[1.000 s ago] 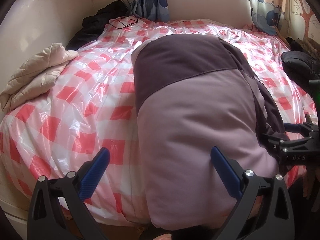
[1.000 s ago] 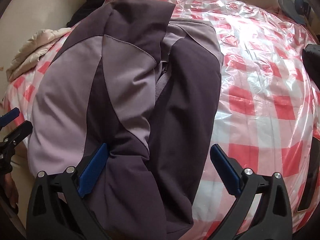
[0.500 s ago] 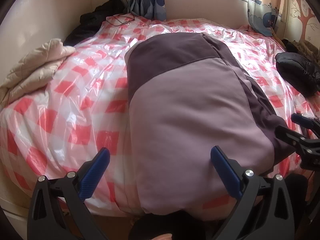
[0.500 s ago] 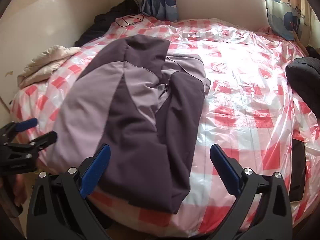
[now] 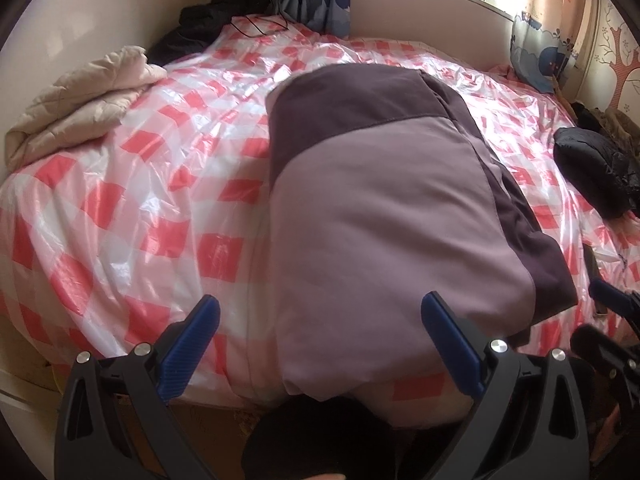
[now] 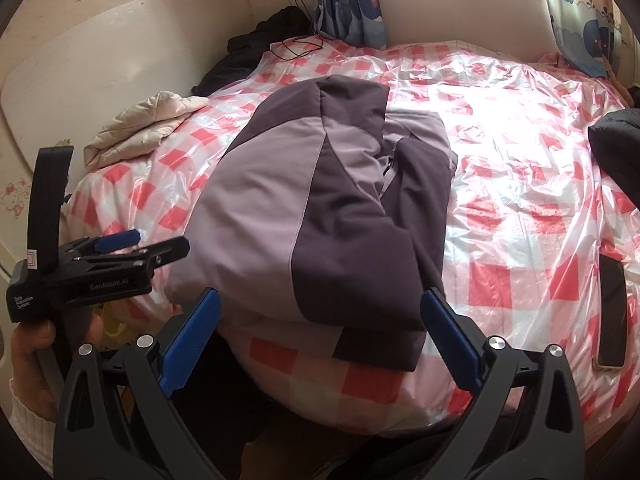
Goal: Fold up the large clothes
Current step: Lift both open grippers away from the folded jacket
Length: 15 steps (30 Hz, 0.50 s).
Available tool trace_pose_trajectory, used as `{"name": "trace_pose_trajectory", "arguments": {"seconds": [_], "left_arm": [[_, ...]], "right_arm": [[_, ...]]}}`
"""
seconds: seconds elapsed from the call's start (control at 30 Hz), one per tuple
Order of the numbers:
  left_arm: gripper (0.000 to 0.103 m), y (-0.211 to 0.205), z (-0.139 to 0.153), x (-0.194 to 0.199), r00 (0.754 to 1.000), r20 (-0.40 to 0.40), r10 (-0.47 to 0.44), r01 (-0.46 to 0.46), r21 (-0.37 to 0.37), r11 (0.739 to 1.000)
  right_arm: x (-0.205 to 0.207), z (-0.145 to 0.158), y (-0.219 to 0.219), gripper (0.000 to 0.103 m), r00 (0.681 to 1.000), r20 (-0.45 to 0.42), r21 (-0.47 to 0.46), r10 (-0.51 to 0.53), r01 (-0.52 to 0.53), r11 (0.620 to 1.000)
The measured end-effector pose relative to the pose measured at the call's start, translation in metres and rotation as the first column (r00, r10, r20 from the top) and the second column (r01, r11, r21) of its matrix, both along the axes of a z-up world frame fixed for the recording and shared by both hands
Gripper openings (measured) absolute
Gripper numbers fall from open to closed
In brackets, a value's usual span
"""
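Observation:
A large lilac and dark purple jacket [image 5: 380, 208] lies folded lengthwise on the bed, its near end hanging over the front edge. In the right wrist view the jacket [image 6: 332, 216] shows sleeves laid over its middle. My left gripper [image 5: 320, 340] is open and empty, just short of the jacket's near end. It also shows in the right wrist view [image 6: 148, 244] at the left. My right gripper [image 6: 320, 328] is open and empty, pulled back from the jacket's front edge.
The bed has a shiny pink-and-white checked cover [image 5: 160, 200]. A cream quilted garment [image 5: 80, 104] lies at the left edge. A black garment [image 5: 592, 172] lies at the right. A phone [image 6: 612, 312] lies near the right front edge. Dark clothes [image 6: 256, 48] are piled by the far wall.
Both grippers have drawn back from the jacket toward the front of the bed. The jacket lies where it was left, with more of the bed in sight.

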<state>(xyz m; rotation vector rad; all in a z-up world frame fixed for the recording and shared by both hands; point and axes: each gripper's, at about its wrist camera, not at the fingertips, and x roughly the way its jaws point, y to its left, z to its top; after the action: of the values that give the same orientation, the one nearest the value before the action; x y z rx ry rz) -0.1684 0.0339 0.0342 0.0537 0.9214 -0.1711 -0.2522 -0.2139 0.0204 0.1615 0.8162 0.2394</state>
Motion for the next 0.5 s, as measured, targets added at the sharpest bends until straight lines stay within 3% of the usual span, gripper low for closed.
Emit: {"name": "trace_pose_trajectory", "arguments": {"seconds": [0.1, 0.4, 0.5], "left_arm": [[0.096, -0.002, -0.004, -0.001, 1.0, -0.021, 0.021, -0.019, 0.065, 0.998], [0.096, 0.008, 0.004, -0.014, 0.998, 0.064, 0.027, -0.031, 0.056, 0.998], [0.096, 0.009, 0.002, -0.01, 0.999, 0.023, 0.036, -0.037, 0.055, 0.998]], "right_arm": [[-0.004, -0.005, 0.002, 0.096, 1.0, -0.015, 0.011, 0.004, -0.004, 1.0], [-0.015, -0.014, 0.002, 0.096, 0.999, -0.034, 0.031, 0.003, -0.002, 1.0], [-0.017, -0.014, 0.001, 0.096, 0.999, -0.034, 0.026, -0.002, 0.003, 1.0]]}}
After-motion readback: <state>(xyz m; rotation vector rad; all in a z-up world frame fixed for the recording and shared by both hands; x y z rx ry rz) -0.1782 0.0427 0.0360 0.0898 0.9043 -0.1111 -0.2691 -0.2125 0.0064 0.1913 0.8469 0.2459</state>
